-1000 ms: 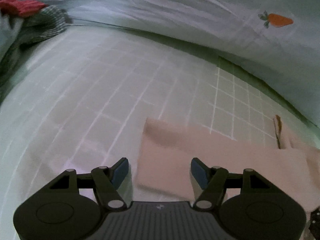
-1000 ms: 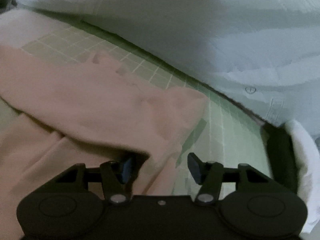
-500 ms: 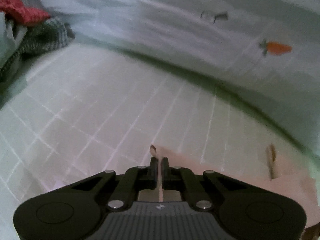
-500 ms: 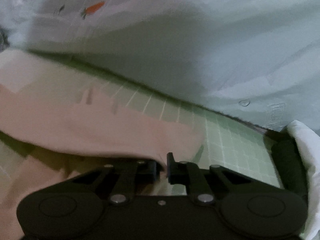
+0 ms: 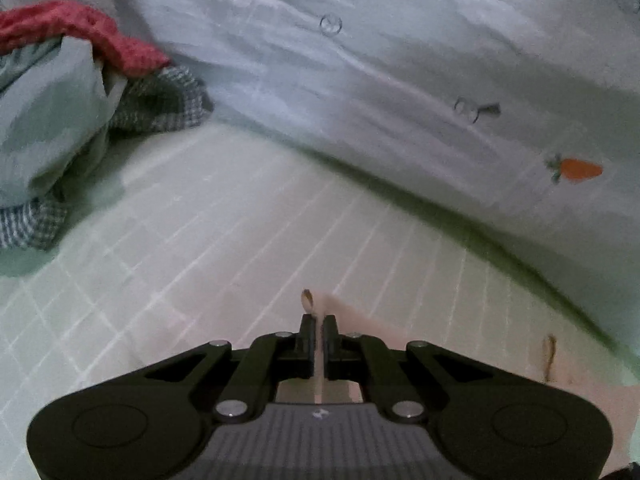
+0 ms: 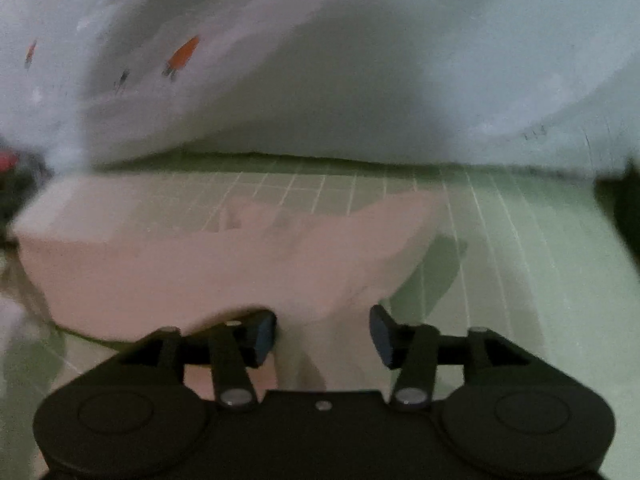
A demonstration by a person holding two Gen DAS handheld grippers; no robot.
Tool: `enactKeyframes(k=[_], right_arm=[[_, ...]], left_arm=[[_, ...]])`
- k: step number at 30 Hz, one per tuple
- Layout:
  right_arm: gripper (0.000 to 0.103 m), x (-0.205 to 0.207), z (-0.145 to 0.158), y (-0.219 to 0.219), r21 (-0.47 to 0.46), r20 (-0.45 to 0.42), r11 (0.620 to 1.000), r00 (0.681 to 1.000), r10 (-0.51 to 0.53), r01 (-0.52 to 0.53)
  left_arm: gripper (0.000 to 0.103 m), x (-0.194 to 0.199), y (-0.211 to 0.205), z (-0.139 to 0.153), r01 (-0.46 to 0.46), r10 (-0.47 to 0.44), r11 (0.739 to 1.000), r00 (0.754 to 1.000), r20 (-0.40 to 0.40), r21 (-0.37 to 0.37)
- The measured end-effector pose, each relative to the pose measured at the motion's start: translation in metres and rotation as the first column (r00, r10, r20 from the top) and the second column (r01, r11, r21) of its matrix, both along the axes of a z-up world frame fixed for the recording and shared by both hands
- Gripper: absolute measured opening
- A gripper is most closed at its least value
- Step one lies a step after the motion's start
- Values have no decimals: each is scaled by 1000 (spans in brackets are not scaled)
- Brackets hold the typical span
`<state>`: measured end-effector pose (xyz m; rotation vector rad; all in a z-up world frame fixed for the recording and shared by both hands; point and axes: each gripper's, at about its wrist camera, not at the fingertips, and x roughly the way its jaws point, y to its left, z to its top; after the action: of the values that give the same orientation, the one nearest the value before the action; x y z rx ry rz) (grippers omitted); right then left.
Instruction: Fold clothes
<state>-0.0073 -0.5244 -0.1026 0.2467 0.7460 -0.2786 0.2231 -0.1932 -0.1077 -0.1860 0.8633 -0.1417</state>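
Jaws: left gripper [image 5: 319,326] pinched on pink garment [image 6: 224,264]; right gripper [image 6: 322,334] spread wide, empty.
Garment: pale, creased, apparently half-folded.
Axis: sideways along the gridded mat [image 6: 520,240].

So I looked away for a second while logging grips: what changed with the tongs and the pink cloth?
The left tongs closed on the pink cloth's edge and hold it. The right tongs pinched it, then opened again, letting go. The clothes pile stayed put.

A: Where does the left wrist view look from?
B: Low and close over the checked sheet [image 5: 224,240], facing the quilt [image 5: 400,80] across the upper frame.
A: And the right?
B: Equally low; both share the pink cloth [image 6: 208,268].
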Motion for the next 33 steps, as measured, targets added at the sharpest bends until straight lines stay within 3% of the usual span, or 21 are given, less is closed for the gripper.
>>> enactKeyframes(k=[5, 11, 16, 17, 18, 20, 25, 31, 32, 33], right_arm=[[67, -26, 7, -29, 181, 76, 979, 992, -104, 89], [67, -16, -6, -73, 376, 108, 908, 965, -240, 184], [47, 25, -41, -101, 495, 40, 841, 961, -272, 218], [22, 32, -48, -108, 516, 33, 825, 957, -289, 232], [6, 37, -53, -112, 527, 34, 817, 954, -296, 235], [6, 48, -61, -121, 545, 40, 805, 951, -306, 236], [6, 74, -61, -119, 409, 17, 894, 977, -210, 185], [7, 90, -56, -119, 324, -8, 932, 985, -170, 164], [14, 92, -54, -119, 311, -21, 934, 984, -175, 172], [29, 90, -50, -119, 294, -29, 937, 982, -188, 188]], left_arm=[[4, 0, 1, -8, -2, 3, 1000, 1000, -18, 8], [4, -1, 3, -16, -6, 7, 1000, 999, -38, 17], [4, -2, 5, -21, -10, 11, 1000, 999, -43, 26], [4, -2, 6, -22, -11, 13, 1000, 999, -46, 27], [4, -2, 6, -24, -11, 12, 1000, 999, -50, 27], [4, -2, 5, -26, -8, 10, 999, 999, -54, 40], [4, -3, 4, -35, -15, 20, 998, 997, -78, 53], [4, -3, 4, -45, -21, 26, 999, 994, -103, 49], [4, -4, 5, -44, -26, 30, 999, 994, -104, 39], [4, -4, 6, -43, -31, 34, 999, 994, -105, 29]])
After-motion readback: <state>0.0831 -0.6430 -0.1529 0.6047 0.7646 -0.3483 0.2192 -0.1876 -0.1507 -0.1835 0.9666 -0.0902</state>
